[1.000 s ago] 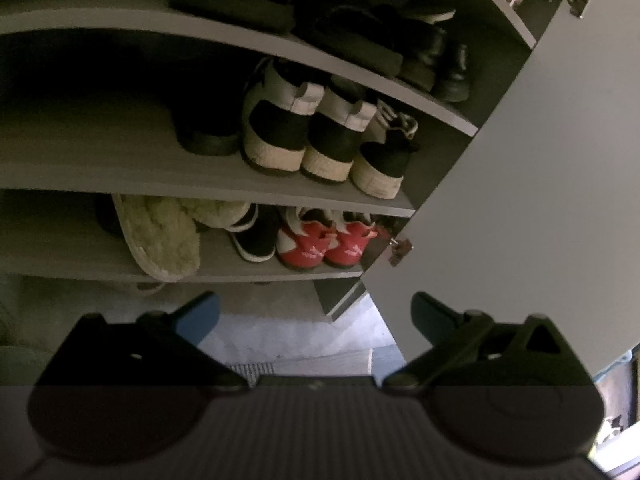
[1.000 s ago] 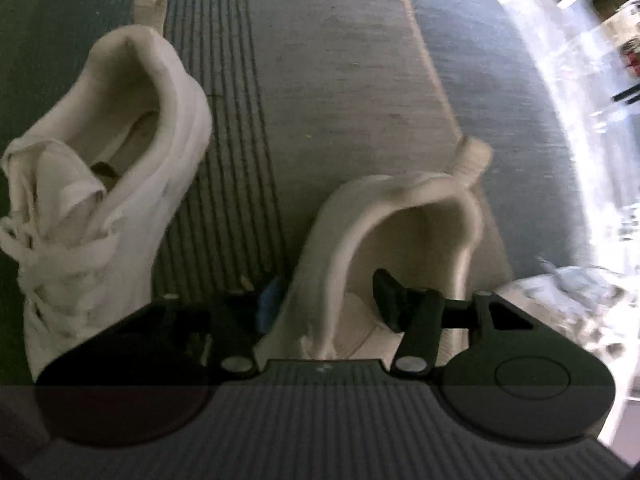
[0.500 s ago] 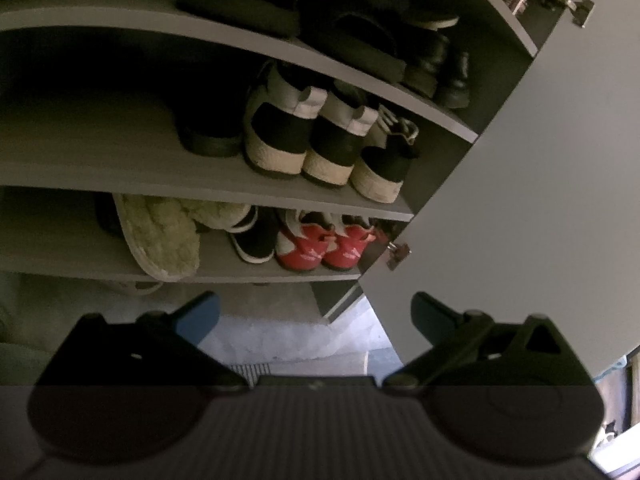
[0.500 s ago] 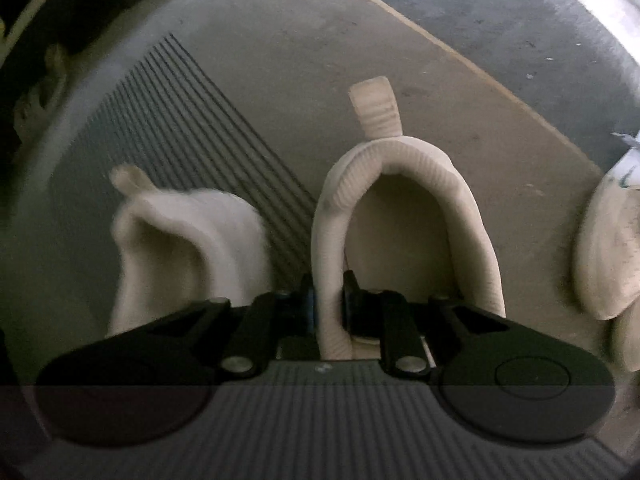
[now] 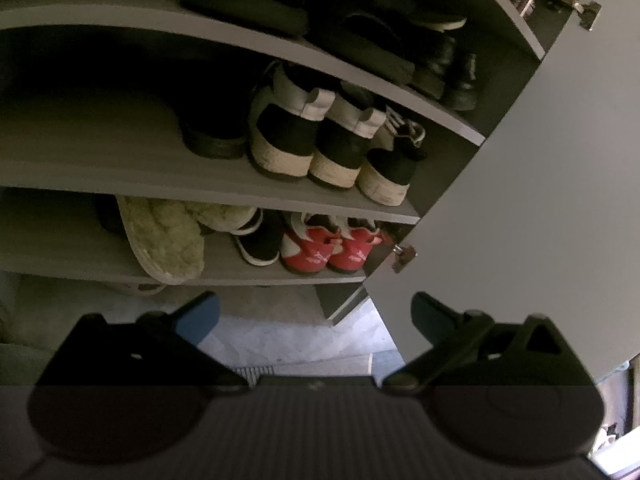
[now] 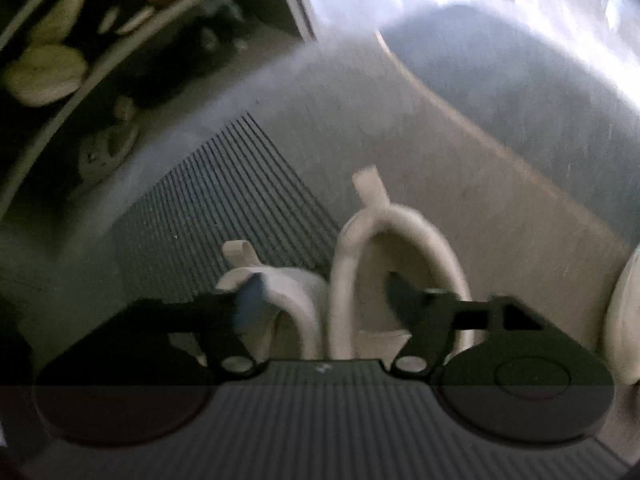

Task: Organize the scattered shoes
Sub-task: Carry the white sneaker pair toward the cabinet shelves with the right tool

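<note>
Item, white sneakers (image 6: 384,276): sitting paired on the mat (image 6: 224,184) before the shelves (image 5: 120,176), where we are opening our right gripper (image 6: 320,296) to release them, left gripper (image 5: 316,312) waiting open, empty.

From the left wrist, we look slightly upward and close into an open shoe cabinet (image 5: 208,184), shelves rising ahead, its door (image 5: 540,200) at right. From the right wrist, we look steeply down, close over two white sneakers (image 6: 400,264) on a ribbed mat (image 6: 224,200). Both views share the cabinet's bottom shelf and its red shoes (image 5: 320,248).
</note>
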`<state>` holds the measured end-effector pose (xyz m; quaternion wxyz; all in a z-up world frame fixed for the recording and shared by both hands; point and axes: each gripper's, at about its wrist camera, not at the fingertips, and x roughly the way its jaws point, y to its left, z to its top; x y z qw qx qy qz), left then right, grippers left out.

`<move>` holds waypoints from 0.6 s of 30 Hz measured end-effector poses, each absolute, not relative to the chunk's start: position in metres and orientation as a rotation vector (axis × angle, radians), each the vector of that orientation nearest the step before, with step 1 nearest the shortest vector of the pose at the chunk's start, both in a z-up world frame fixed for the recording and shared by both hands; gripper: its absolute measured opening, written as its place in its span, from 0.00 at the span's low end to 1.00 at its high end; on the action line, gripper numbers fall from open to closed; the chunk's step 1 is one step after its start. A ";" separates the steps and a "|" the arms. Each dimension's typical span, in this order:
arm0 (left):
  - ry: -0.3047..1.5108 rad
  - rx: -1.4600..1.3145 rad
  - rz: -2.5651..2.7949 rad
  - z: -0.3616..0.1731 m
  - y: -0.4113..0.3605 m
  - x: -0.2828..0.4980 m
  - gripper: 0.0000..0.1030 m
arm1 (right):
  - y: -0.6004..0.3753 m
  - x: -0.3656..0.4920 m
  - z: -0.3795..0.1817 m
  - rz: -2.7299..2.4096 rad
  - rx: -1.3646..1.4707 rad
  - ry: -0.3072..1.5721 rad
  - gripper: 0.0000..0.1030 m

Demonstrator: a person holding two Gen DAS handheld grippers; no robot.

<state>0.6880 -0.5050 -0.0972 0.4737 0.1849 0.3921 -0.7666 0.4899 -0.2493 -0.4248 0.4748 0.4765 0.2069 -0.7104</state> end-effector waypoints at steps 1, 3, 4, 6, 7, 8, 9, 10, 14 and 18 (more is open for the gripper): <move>0.955 0.454 -1.881 -0.097 -0.503 0.687 1.00 | -0.250 0.496 -0.427 -1.722 1.118 0.571 0.76; 0.925 0.465 -1.899 -0.095 -0.498 0.683 1.00 | -0.265 0.509 -0.443 -1.702 1.043 0.702 0.75; 0.911 0.470 -1.908 -0.094 -0.496 0.682 1.00 | -0.271 0.514 -0.450 -1.688 1.017 0.743 0.74; 0.887 0.483 -1.926 -0.092 -0.489 0.680 1.00 | -0.281 0.524 -0.463 -1.658 0.967 0.819 0.66; 0.882 0.484 -1.933 -0.091 -0.486 0.681 1.00 | -0.287 0.529 -0.470 -1.643 0.942 0.856 0.64; 0.871 0.487 -1.939 -0.090 -0.483 0.682 1.00 | -0.291 0.529 -0.476 -1.684 0.945 0.847 0.62; 0.854 0.491 -1.942 -0.088 -0.479 0.684 1.00 | -0.296 0.528 -0.481 -1.732 0.951 0.831 0.62; 0.842 0.487 -1.940 -0.086 -0.477 0.688 1.00 | -0.297 0.526 -0.484 -1.755 0.982 0.789 0.62; 0.827 0.453 -1.907 -0.081 -0.473 0.704 1.00 | -0.293 0.530 -0.488 -1.876 0.997 0.660 0.61; 0.837 0.437 -1.898 -0.075 -0.471 0.715 1.00 | -0.286 0.538 -0.490 -1.934 0.930 0.633 0.61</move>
